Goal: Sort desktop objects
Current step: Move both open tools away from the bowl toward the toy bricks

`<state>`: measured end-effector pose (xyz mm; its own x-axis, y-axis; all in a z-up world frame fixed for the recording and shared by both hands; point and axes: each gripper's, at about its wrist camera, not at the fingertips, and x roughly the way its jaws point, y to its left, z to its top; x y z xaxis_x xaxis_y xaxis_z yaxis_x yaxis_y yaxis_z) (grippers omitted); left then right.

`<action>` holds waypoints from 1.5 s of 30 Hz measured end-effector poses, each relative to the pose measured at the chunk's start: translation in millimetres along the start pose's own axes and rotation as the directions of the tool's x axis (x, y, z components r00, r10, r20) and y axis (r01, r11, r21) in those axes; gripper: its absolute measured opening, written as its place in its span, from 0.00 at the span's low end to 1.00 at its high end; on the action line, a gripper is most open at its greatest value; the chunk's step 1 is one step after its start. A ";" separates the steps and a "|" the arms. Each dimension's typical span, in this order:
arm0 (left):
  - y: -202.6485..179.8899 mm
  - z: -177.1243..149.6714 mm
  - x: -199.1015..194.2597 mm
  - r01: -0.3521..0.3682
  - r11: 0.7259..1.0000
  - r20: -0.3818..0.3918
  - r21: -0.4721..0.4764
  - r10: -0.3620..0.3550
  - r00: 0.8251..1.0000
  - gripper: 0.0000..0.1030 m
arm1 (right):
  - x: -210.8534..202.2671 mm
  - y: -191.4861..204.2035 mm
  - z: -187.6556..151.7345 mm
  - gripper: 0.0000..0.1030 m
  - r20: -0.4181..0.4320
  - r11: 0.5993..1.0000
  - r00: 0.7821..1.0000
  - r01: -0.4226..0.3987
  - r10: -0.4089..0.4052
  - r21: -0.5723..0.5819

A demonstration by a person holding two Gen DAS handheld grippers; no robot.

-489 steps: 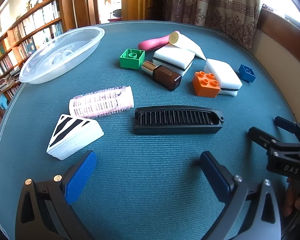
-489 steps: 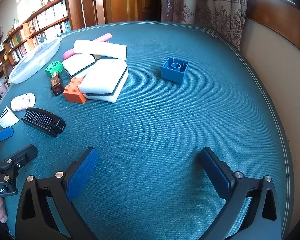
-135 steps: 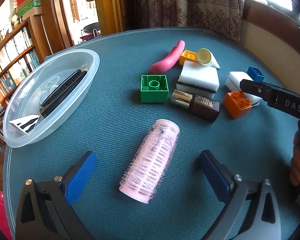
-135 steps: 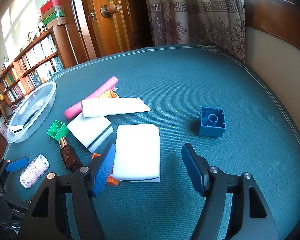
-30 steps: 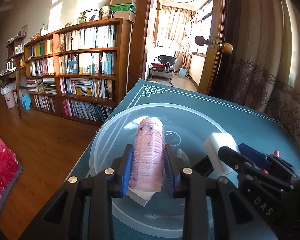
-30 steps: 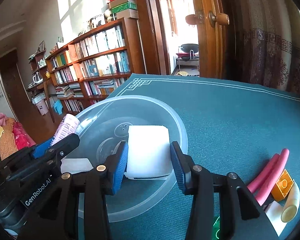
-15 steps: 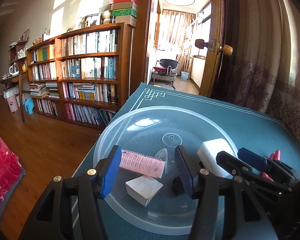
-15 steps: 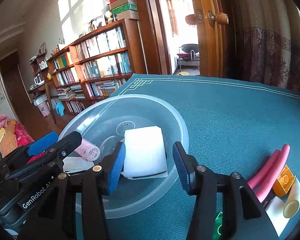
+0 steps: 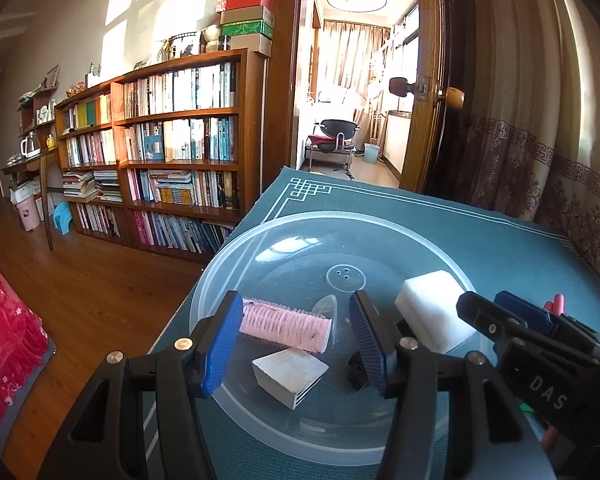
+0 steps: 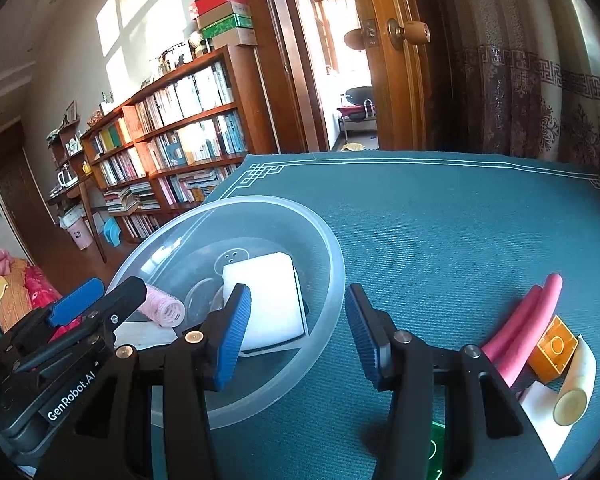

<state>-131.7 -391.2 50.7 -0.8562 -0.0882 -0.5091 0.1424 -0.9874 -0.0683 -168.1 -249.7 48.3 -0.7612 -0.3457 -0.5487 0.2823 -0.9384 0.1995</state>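
While both grippers hang over the clear bowl (image 9: 228, 264), the left gripper (image 9: 296, 338) is spread wide and empty above the pink hair roller (image 9: 284, 326) lying inside, and the right gripper (image 10: 296, 334) is parted too, gripping nothing, the white sponge (image 10: 268, 296) resting in the bowl beneath it. That sponge looks light and squashy: pinch its flat sides. The roller looks light, apt to roll. The bowl sits near the table edge (image 9: 236, 220), with open cloth (image 10: 440, 220) toward the pink tubes (image 10: 528, 324).
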 end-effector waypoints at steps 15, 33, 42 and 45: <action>-3.1 -1.8 -3.2 0.007 1.000 0.009 0.010 -0.007 1.000 0.58 | -12.3 -7.4 2.0 0.51 0.014 1.000 1.000 0.023 -0.023 0.013; -24.1 -6.3 -14.6 0.078 0.995 0.016 0.060 -0.079 0.997 0.58 | -60.9 -55.1 -15.3 0.53 0.022 0.992 0.993 0.112 -0.114 0.059; -37.7 -7.4 -30.8 0.132 0.987 0.061 0.097 -0.138 0.989 0.78 | -88.5 -83.5 -25.9 0.63 0.037 0.984 0.986 0.161 -0.164 0.081; -44.9 -8.5 -32.1 0.140 0.983 0.060 0.120 -0.148 0.987 0.78 | -99.9 -94.5 -33.1 0.63 0.034 0.980 0.983 0.176 -0.179 0.091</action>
<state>-106.4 -342.9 62.8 -0.8959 0.0509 -0.4413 -0.0391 -0.9986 -0.0357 -99.5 -126.4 57.5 -0.8188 -0.1719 -0.5478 0.0903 -0.9808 0.1728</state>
